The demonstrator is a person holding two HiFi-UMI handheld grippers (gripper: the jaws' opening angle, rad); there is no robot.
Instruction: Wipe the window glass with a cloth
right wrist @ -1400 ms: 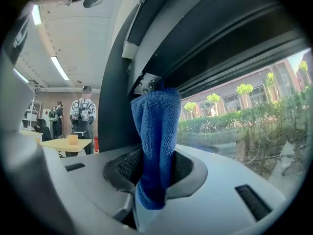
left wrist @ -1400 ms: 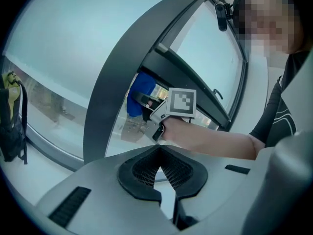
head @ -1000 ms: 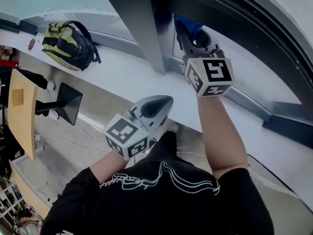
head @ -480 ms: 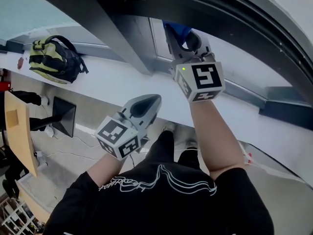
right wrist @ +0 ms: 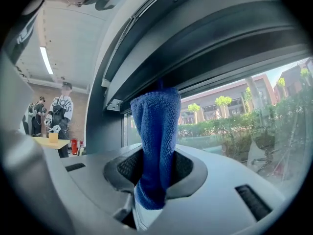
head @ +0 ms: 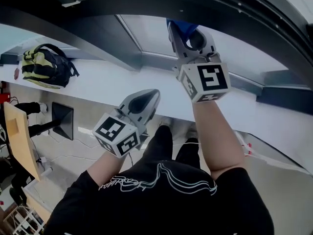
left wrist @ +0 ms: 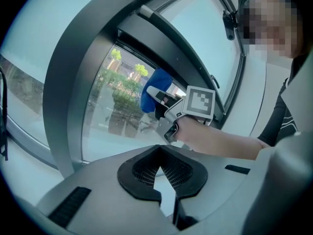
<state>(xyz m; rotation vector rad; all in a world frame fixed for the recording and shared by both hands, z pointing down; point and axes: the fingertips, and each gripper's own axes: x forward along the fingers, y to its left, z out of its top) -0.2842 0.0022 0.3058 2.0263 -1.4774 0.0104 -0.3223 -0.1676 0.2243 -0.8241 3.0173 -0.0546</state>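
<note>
Checking in from the remote station. I'm counting two grippers, one cloth and one backpack.

The right gripper (right wrist: 154, 173) is clamping its jaws on the one blue fuzzy microfibre cloth (right wrist: 156, 131), and the cloth is sticking up out of the jaws right in front of the clear window glass (right wrist: 234, 116). In the head view that gripper (head: 182, 29) is reaching up to the glass (head: 156, 33) with the cloth (head: 182, 23) at its tip. From here I can't tell whether the fabric is actually pressing on the pane.

The left gripper (left wrist: 164, 173) is sitting with its jaws together and nothing between them. It's hanging back from the glass (left wrist: 122, 111), lower than the right one, over the long white window sill (head: 117, 82) that's running below the glass. Head view is showing it (head: 145, 102) pointing toward the pane.

The one yellow-green and black backpack (head: 46, 65) is lying on the sill, well off to the left of the glass section I'm working at. Both marker cubes are showing in the head view, one per gripper.
</note>
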